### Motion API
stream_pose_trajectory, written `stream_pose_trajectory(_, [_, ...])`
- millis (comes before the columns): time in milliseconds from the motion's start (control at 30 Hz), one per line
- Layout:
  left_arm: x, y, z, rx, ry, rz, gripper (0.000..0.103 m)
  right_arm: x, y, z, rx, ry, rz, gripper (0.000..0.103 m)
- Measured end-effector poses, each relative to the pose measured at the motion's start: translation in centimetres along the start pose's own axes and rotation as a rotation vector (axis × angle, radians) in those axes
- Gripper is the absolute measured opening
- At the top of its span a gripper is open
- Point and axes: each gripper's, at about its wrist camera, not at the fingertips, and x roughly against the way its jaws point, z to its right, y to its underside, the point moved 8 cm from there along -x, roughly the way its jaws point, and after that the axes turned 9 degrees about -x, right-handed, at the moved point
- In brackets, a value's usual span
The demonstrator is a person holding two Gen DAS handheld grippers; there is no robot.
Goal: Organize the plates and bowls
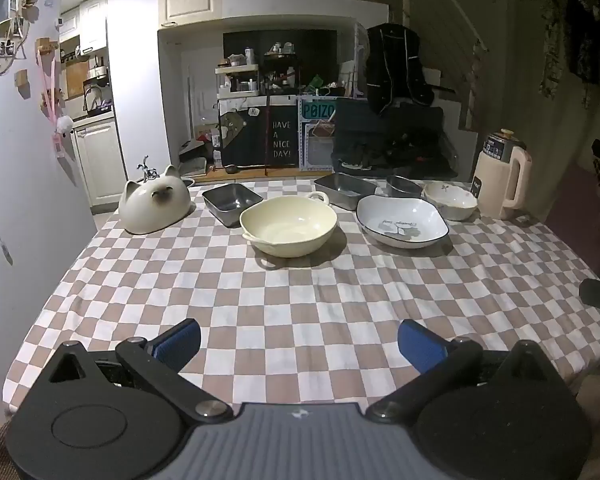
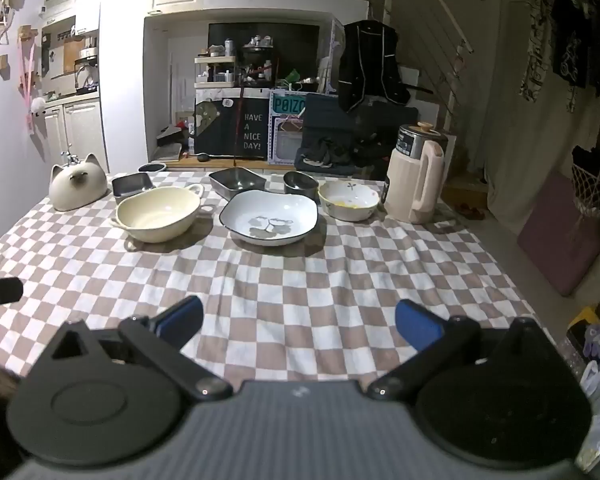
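- The cream two-handled bowl sits on the bench well ahead of the left gripper's fingers, almost straight out from the gap between them; in the right wrist view it lies ahead and off toward the left finger side
- The white dark-rimmed plate with a grey leaf print stands just beside that bowl, ahead of the right gripper and nearly in line with its gap; from the left gripper it lies ahead and to the right
- The small flowered bowl sits just beyond the plate's right edge, with a yellow smear inside it; whether it touches the plate cannot be told
- Three metal trays stand behind the bowls, farther from the fingers: a left tray, a middle tray and a smaller right tray
- Both pairs of fingers are spread wide apart with nothing between them, hanging above the near part of the checkered cloth; the blue pads face inward
- A cat-shaped ceramic piece rests at the far left of the bench; a cream jug stands at the far right, just beside the flowered bowl
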Motion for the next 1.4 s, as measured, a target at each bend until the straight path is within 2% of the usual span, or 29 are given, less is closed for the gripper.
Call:
stream_pose_trajectory(333, [-0.19, 0.41, 0.01, 0.001, 0.007, -0.017, 0.103, -0.24, -0.17, 0.37, -0.005, -0.020, 0.003, 0.103])
stream_pose_trajectory(1400, [-0.17, 0.25, -0.01, 0.001, 0.010, -0.021, 0.103, -0.20, 0.08, -0.15, 0.015, -0.011, 0.002, 0.103])
